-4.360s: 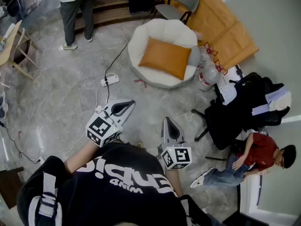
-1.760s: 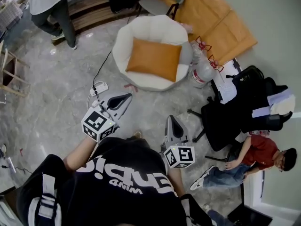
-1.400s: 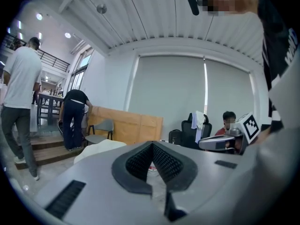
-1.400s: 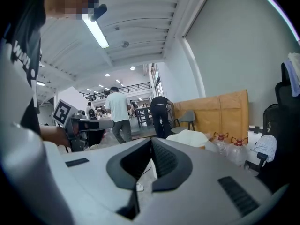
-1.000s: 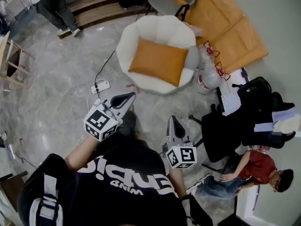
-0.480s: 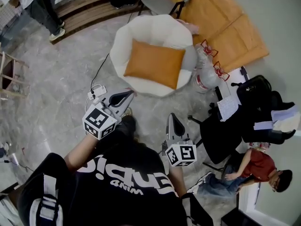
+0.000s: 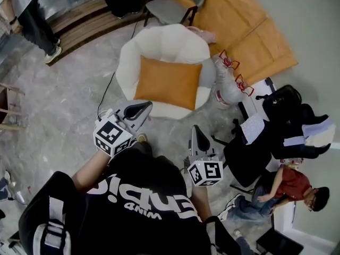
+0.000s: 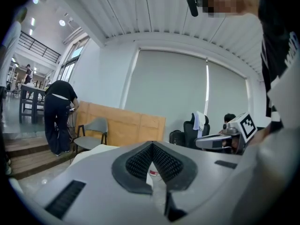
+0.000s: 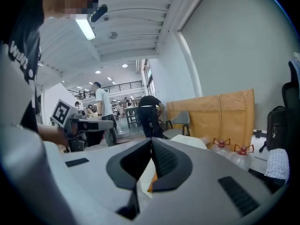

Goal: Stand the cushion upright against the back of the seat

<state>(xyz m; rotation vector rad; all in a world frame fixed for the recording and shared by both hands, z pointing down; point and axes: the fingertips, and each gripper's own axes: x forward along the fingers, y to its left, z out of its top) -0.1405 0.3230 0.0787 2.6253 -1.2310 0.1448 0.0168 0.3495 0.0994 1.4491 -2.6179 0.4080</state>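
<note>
Overhead, low cams; seat (image 7: pixel 164 39) prob. shared

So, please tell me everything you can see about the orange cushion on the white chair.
The orange rectangular fabric cushion is one colour and looks soft and plump, with pointed corners. It lies flat on the seat of the round white padded chair, not yet upright against the back. Only the chair touches it; its near edge comes close to the chair's front rim. The left tool and the right tool, both closed and empty, are apart from it.
</note>
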